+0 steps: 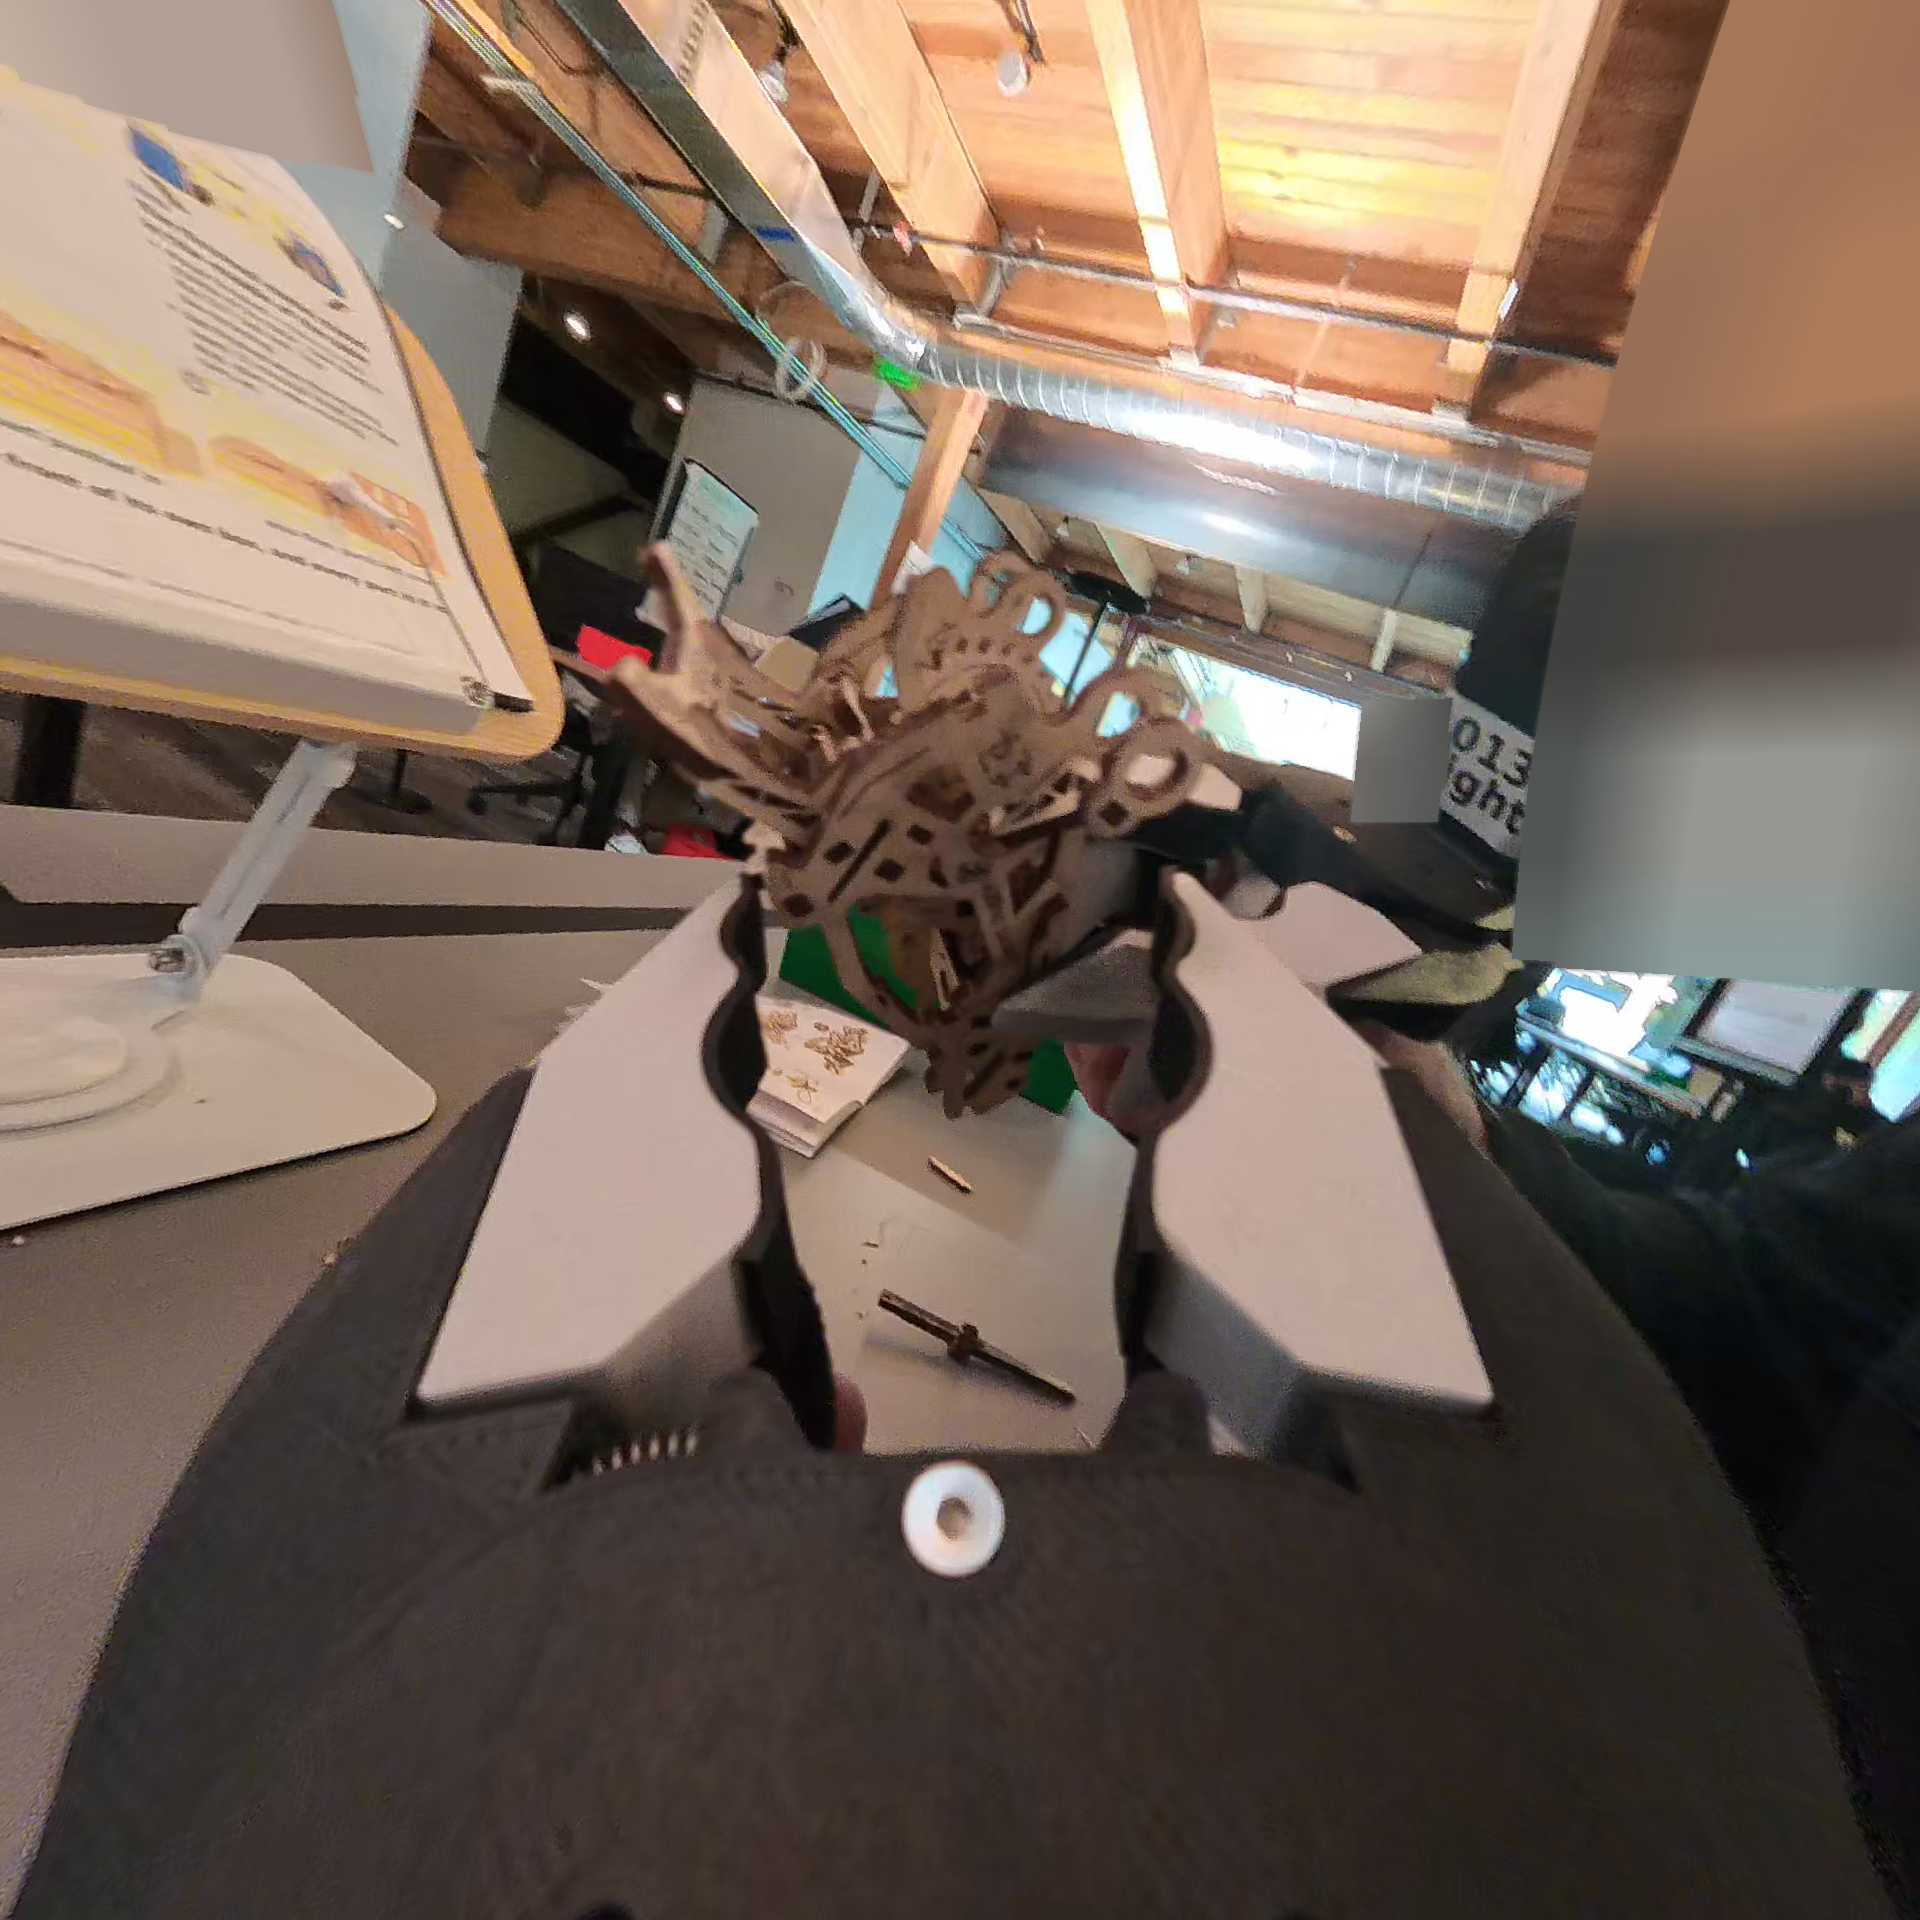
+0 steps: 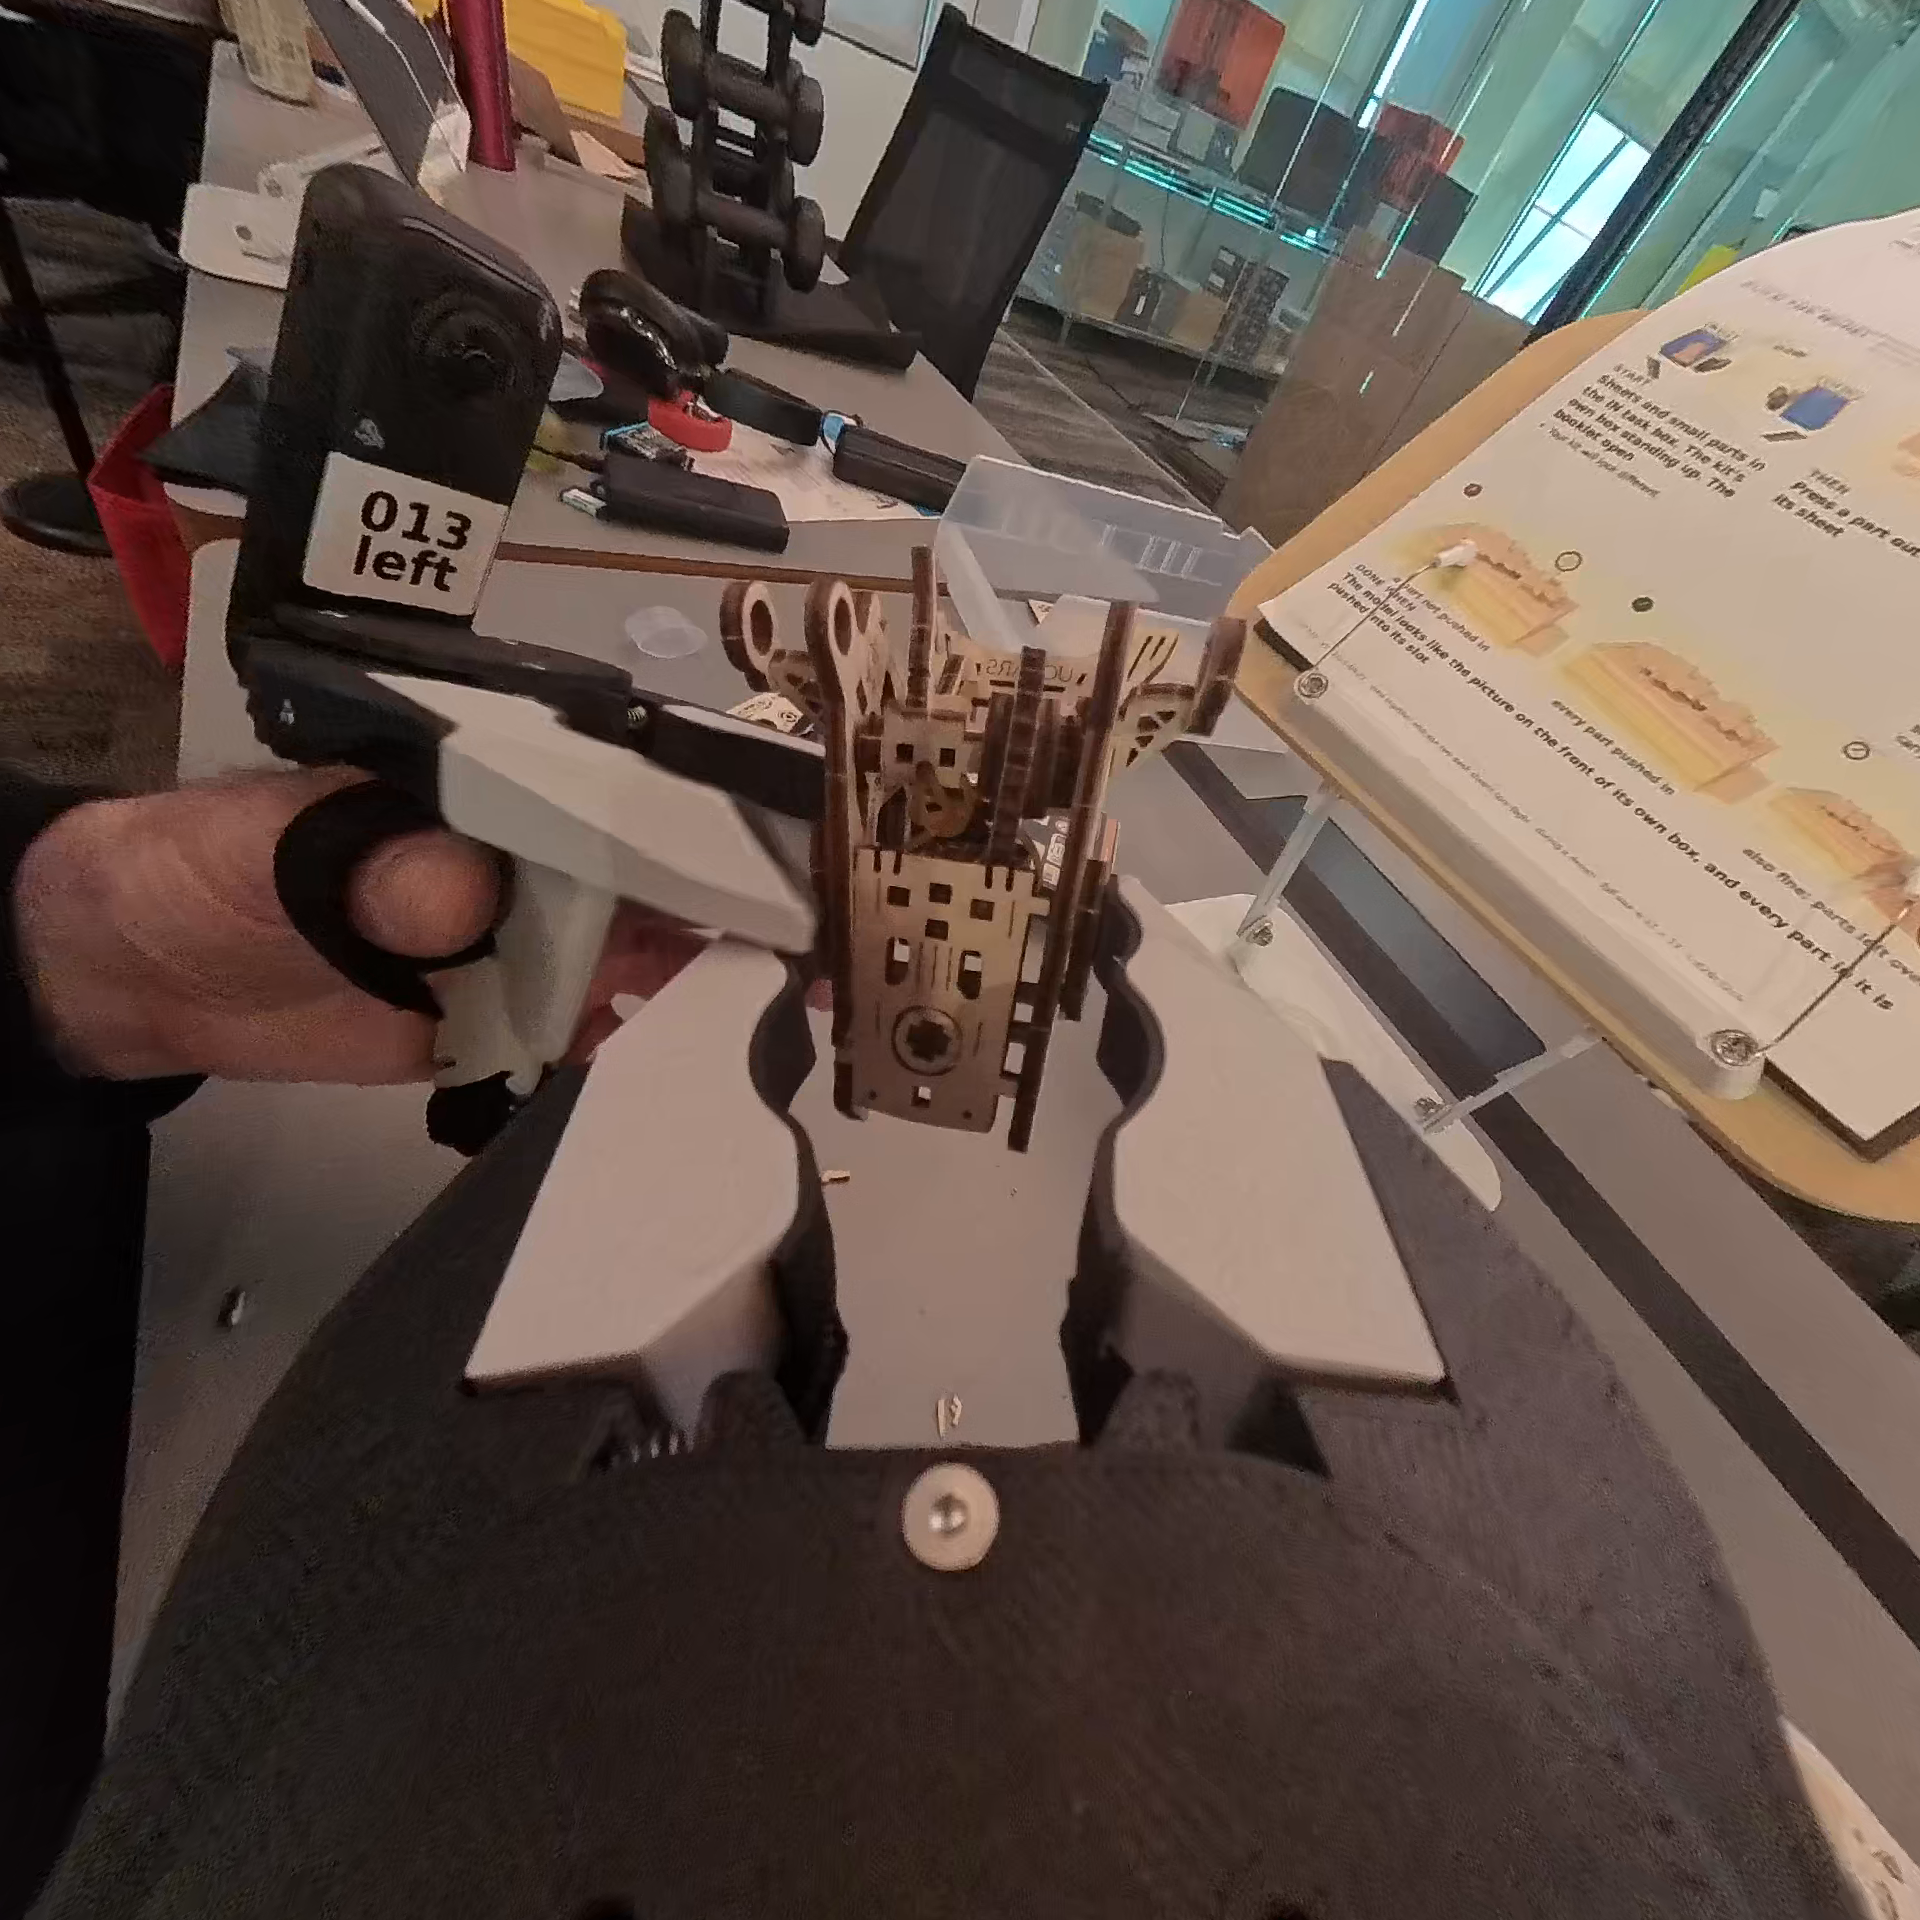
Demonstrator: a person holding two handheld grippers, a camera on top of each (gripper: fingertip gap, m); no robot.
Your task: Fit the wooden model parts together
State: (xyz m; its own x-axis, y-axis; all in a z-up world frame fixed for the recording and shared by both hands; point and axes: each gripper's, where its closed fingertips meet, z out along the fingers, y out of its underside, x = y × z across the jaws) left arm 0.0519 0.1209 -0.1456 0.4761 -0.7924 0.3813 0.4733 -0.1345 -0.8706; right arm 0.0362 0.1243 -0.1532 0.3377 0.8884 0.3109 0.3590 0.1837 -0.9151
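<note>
Right gripper: both pads clamp the wooden model, raised above the desk;
Left gripper: jaws wide, beside the model, not gripping

Open-plan workshop office: exposed timber ceiling with silver ducting beneath, grey worktable under it, glass partitions beyond the table.
</note>
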